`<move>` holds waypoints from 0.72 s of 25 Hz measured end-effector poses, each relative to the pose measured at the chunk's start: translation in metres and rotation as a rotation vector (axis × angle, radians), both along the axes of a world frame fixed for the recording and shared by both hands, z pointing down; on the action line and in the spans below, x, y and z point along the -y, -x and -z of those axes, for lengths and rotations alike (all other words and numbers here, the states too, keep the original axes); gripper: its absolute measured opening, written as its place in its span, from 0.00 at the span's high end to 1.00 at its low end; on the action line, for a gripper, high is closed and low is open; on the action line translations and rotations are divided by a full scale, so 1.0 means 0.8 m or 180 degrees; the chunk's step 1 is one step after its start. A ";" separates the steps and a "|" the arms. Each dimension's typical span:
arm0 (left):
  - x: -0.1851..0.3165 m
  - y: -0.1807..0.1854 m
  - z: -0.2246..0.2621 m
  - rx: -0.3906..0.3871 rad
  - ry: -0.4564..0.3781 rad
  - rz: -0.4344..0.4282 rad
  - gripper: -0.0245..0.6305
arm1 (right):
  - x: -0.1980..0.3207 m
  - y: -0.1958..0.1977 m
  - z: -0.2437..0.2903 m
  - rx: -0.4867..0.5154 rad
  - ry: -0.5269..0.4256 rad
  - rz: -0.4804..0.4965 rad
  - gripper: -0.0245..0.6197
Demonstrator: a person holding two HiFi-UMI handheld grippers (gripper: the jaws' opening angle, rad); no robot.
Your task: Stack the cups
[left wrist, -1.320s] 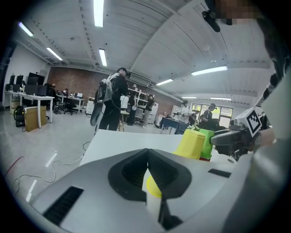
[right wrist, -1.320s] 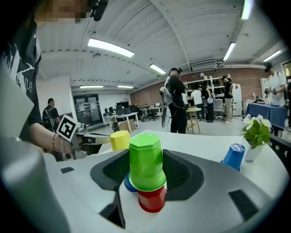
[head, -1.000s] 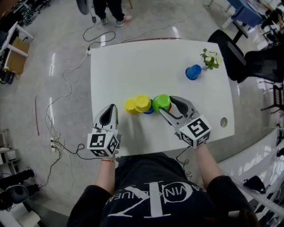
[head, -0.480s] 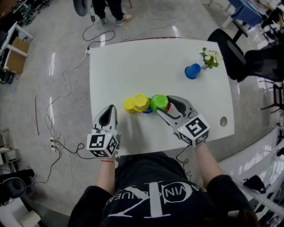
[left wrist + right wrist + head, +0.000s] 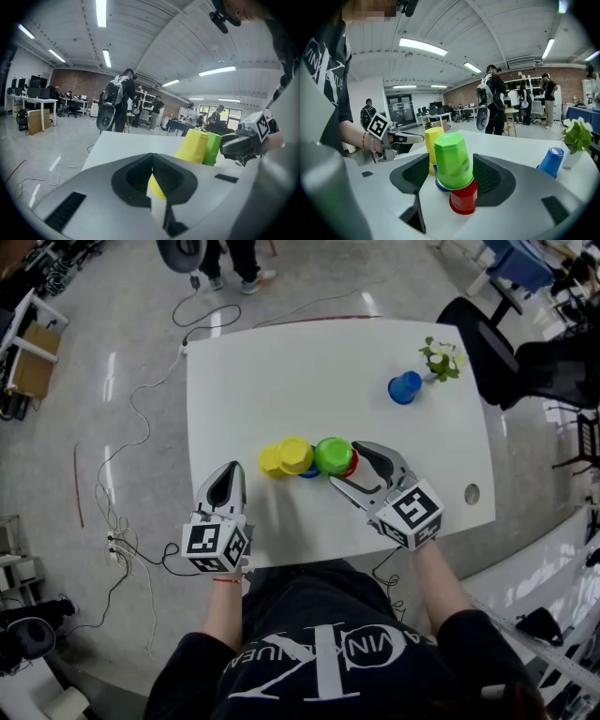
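An upside-down green cup (image 5: 453, 161) sits on an upside-down red cup (image 5: 464, 198), a little askew. My right gripper (image 5: 452, 177) stands round this pair with its jaws opening; both pads are clear of the cups. In the head view the green cup (image 5: 333, 456) and red cup (image 5: 352, 464) are beside a yellow cup (image 5: 294, 455) on a blue cup (image 5: 309, 472), and a second yellow cup (image 5: 270, 461). My right gripper (image 5: 347, 465) reaches them from the front right. My left gripper (image 5: 234, 471) is shut and empty, just short of the yellow cups.
A lone blue cup (image 5: 405, 388) stands at the table's back right beside a small potted plant (image 5: 442, 362). The white table (image 5: 281, 371) has a cable hole (image 5: 472, 496) near my right hand. Chairs and cables lie on the floor around; people stand behind.
The right gripper's jaws have spread away from the green cup, which now rests on the red cup. The cup and gripper shifted slightly left. The left gripper has stayed put.
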State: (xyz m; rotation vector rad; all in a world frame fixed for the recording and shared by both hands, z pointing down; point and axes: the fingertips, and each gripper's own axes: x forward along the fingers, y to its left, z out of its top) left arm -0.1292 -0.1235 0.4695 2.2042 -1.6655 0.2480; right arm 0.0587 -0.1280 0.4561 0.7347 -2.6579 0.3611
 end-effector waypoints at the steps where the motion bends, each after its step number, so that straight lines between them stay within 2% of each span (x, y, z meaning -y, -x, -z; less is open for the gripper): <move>1: 0.001 0.000 0.000 0.0000 -0.0002 0.0000 0.96 | 0.000 -0.001 0.001 0.0001 -0.0005 0.0001 0.50; 18: 0.025 -0.003 -0.002 0.0057 -0.0005 -0.0001 0.96 | 0.011 -0.068 0.002 -0.0020 -0.0062 -0.0299 0.49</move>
